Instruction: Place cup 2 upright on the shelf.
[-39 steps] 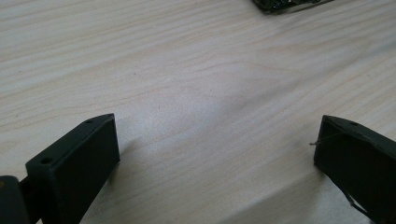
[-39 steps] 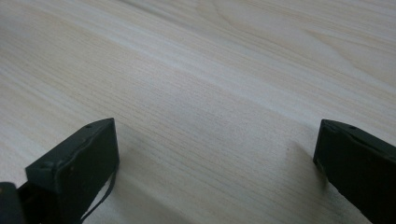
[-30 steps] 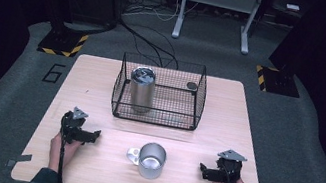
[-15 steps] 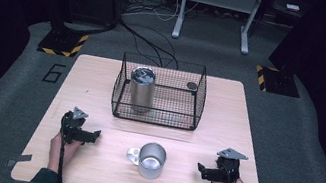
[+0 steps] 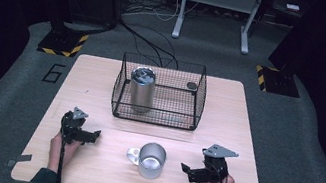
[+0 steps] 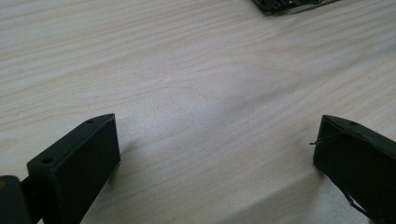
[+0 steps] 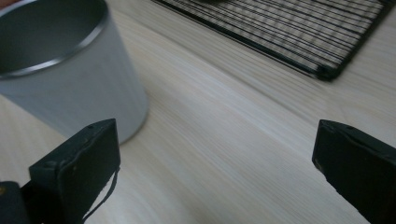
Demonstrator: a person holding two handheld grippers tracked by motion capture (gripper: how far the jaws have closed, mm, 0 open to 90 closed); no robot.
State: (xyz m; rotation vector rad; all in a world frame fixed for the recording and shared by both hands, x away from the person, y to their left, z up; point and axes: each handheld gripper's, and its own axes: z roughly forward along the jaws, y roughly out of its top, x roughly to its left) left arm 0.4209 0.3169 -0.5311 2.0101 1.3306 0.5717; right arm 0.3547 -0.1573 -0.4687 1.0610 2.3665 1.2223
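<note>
Near the front edge of the table (image 5: 101, 85), about midway between its two front corners, stands a metal mug (image 5: 152, 160), upright, mouth up, handle pointing toward the left front corner. Flanking it, both grippers low over the wood: left gripper (image 5: 91, 134) toward the left edge, right gripper (image 5: 187, 171) toward the right edge, each aimed inward at the mug. Closer by a clear margin: the right one, near the mug's wall but not touching; the left one farther off, on the handle side. Seen along the right gripper (image 7: 215, 158), jaws spread wide and holding nothing, with the mug (image 7: 70, 70) ahead and to the left of the gap, not yet between the jaws. Seen along the left gripper (image 6: 215, 158), jaws likewise spread and empty, bare wood between them. Farther back, toward the rear edge: a wire basket (image 5: 156, 116) with a steel tumbler (image 5: 141, 89) upright in its left part and a small dark disc (image 5: 192, 85) at its rear right corner. Probably called for next: a short slide of the right gripper toward the mug's wall, swung a little so that the round body falls between the jaws.
</note>
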